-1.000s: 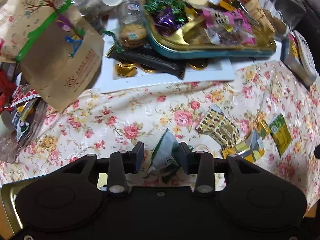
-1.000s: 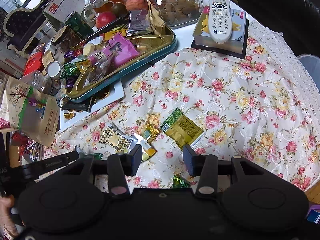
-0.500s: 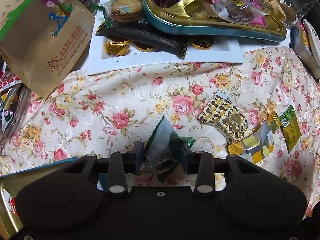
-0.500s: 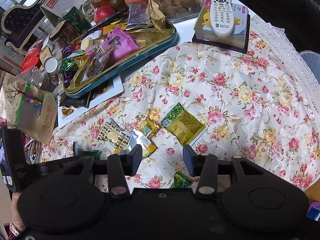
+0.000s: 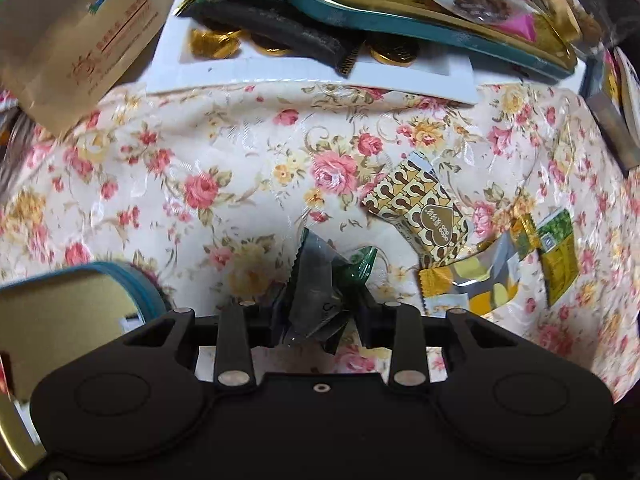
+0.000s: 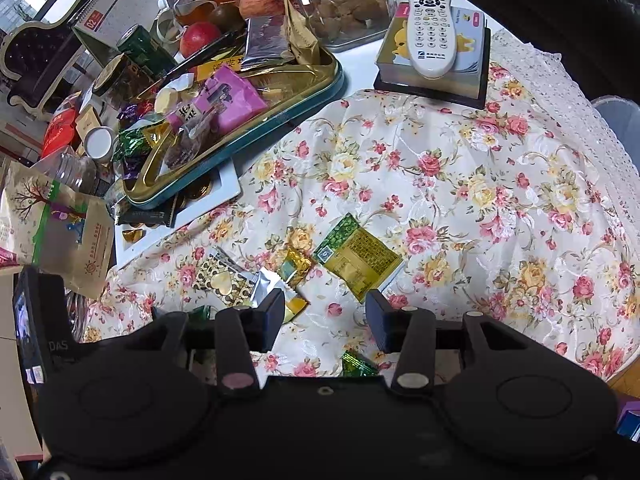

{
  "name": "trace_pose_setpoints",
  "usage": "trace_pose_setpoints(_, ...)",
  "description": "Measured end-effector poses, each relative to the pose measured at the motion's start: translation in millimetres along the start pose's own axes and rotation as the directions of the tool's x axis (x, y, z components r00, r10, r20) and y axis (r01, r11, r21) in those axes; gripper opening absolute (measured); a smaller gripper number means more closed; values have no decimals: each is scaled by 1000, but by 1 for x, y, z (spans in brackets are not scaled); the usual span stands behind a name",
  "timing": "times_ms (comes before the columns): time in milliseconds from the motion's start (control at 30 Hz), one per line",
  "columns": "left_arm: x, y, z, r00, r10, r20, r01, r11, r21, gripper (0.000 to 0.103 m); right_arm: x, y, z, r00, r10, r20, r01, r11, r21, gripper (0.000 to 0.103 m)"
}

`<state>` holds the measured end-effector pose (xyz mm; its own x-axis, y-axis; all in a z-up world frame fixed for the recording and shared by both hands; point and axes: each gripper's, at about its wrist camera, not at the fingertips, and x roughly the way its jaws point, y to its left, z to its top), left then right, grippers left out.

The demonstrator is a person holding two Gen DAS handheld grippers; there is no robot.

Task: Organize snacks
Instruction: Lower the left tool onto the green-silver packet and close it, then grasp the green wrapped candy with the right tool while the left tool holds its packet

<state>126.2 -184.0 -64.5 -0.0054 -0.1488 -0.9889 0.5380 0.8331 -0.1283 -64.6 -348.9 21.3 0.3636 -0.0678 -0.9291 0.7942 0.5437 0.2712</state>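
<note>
A green and silver wrapped candy (image 5: 316,280) stands crumpled on the floral cloth between the fingers of my left gripper (image 5: 318,320). The jaws point straight down and are closing, and their pads press the wrapper from both sides. To its right lie a brown-and-gold heart packet (image 5: 416,204), a silver-yellow packet (image 5: 480,280) and a green-yellow sachet (image 5: 558,256). My right gripper (image 6: 326,312) hovers open over the cloth with nothing between its fingers. A small green candy (image 6: 358,364) lies just below it.
A gold tin tray (image 5: 400,20) heaped with snacks rests on a white tray (image 5: 320,72) of gold coins at the back. A second gold tin (image 5: 60,308) sits at the near left. A brown paper bag (image 5: 80,40) lies left, a remote (image 6: 432,28) far right.
My left gripper has sunk toward the cloth and its jaws have narrowed onto the green candy, crumpling the wrapper. The right gripper has stayed where it was.
</note>
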Motion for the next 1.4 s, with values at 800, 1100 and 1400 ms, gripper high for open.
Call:
trace_pose_setpoints(800, -89, -9, -21, 994, 100, 52, -100, 995, 3, 43, 61, -7, -23, 974, -94, -206, 88, 995, -35, 46)
trace_pose_setpoints(1100, -93, -5, -21, 989, 128, 72, -127, 992, -13, 43, 74, -7, -46, 949, -69, -306, 71, 997, -3, 46)
trace_pose_setpoints(1400, -92, -9, -22, 989, 129, 69, -130, 992, 6, 43, 85, -8, -48, 952, -53, -300, 74, 995, 59, 42)
